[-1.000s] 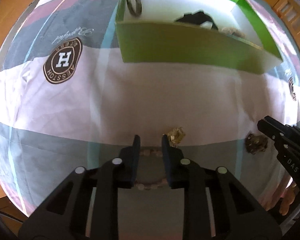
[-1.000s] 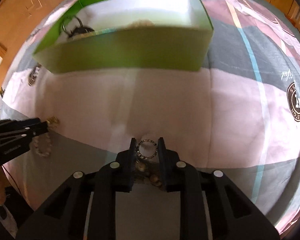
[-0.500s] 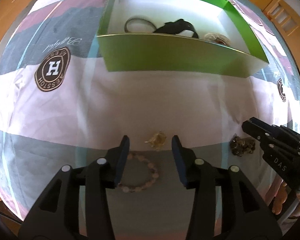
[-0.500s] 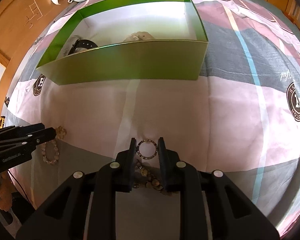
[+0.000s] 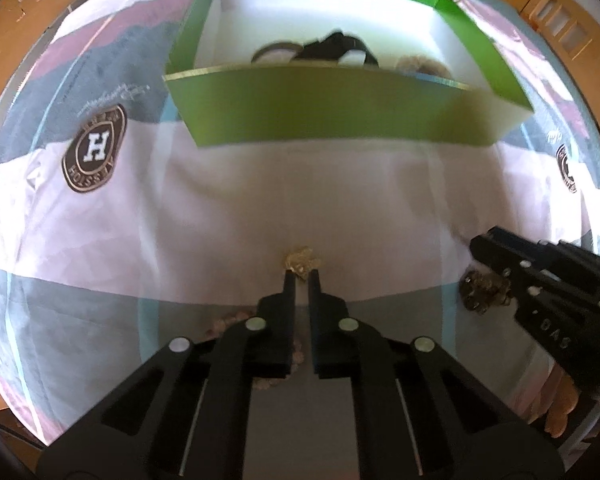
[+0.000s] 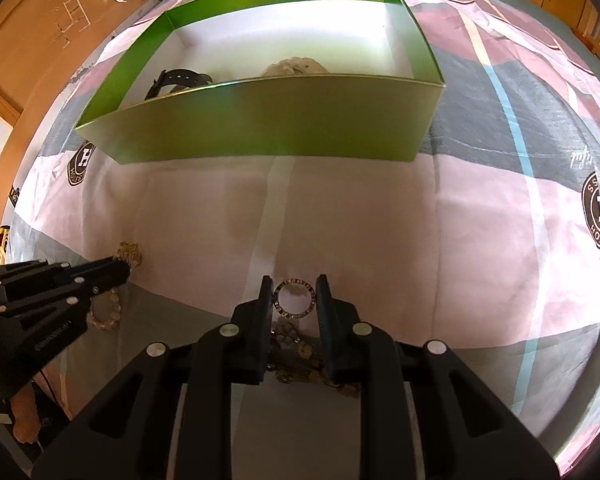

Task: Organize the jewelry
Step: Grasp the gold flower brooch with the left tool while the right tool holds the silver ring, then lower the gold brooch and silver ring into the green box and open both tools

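Both claws narrowed: left claw (image 5: 302, 277) pinching gold trinket (image 5: 301, 261); right claw (image 6: 294, 294) clasping ring (image 6: 294, 297).

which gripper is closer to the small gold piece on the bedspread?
Left. The left gripper has its fingertips right at the small gold piece, nearly closed on its near edge. The right gripper sits well off to the side, fingers bracketing the studded ring.

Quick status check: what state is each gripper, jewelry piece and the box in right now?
left gripper: shut on gold trinket
right gripper: shut on ring pendant
beaded bracelet: lying loose on the bedsheet
green box: open, black strap inside
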### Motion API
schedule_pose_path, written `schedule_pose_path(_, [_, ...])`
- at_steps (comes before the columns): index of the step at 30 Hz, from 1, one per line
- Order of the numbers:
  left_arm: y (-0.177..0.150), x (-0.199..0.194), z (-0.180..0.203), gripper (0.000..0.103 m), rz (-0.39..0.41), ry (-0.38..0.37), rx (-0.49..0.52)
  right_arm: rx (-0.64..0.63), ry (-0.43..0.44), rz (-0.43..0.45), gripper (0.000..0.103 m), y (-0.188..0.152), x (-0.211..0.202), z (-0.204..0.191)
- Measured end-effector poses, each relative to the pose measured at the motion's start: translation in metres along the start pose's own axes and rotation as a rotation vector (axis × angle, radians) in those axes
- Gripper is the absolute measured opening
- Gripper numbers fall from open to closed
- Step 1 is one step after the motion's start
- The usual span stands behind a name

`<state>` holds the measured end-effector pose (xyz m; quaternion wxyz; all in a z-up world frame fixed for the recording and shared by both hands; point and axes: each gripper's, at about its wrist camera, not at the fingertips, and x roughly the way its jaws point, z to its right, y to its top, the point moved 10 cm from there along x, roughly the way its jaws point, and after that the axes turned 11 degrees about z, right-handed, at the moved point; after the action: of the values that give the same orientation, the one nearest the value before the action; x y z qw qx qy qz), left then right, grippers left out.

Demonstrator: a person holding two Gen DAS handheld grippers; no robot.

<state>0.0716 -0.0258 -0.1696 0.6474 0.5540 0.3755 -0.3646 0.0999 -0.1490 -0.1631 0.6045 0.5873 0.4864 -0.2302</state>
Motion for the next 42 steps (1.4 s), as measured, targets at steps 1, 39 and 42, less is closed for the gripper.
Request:
schedule_pose_path(1, [0.002,-0.002,-0.001,0.006,0.007,-0.006,-0.006,0.000,0.002,0.002,0.021,0.000,0.000,0.000])
schedule_pose_path(39, [-0.003,0.024,-0.008,0.027,-0.052,0.024,0.002,0.020,0.065,0.062,0.021,0.023,-0.013,-0.019])
schedule_pose_path(42, [-0.002,0.023,-0.008,0.023,-0.048,0.024,-0.010,0.020,0.064,0.062,0.021,0.023,-0.012,-0.019])
